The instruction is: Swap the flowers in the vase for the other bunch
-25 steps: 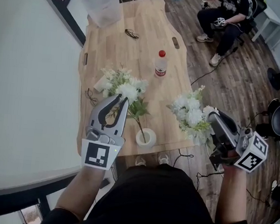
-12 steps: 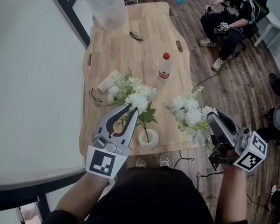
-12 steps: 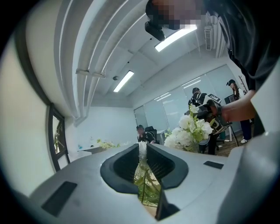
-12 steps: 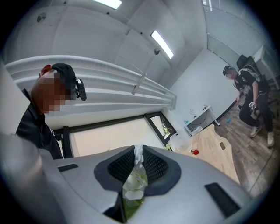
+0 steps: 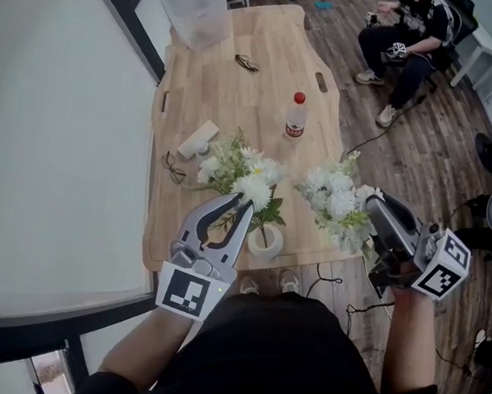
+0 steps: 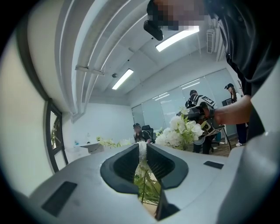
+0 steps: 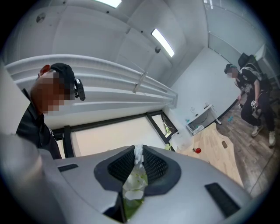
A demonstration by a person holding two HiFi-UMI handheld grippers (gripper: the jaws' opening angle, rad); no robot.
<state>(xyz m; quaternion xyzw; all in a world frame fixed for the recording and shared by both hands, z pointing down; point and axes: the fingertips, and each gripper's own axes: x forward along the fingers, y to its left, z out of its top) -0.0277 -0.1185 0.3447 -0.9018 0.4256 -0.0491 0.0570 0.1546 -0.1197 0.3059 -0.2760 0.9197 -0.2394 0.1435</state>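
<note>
A white vase (image 5: 266, 241) stands near the front edge of the wooden table (image 5: 239, 95) and holds a bunch of white flowers (image 5: 242, 170) with green leaves. My left gripper (image 5: 243, 202) is level just left of the vase, at the foliage. Its jaws stand a narrow gap apart and grip nothing. In the left gripper view, the left gripper (image 6: 142, 146) shows green stems (image 6: 146, 188) through that gap. My right gripper (image 5: 372, 215) hovers off the table's right edge, shut on the other white bunch (image 5: 337, 201). That bunch's stem (image 7: 134, 183) runs between its pads (image 7: 153, 165).
On the table behind the vase are a red-capped bottle (image 5: 296, 117), a clear plastic tub (image 5: 198, 16), spectacles (image 5: 247, 62), a white block (image 5: 198, 139) and a dark cord (image 5: 174, 170). A person (image 5: 412, 34) sits beyond the far right corner. A window wall runs along the left.
My left gripper has moved right and forward, closing in on the vase and its flowers. The right gripper has kept its hold on the other bunch and hardly shifted.
</note>
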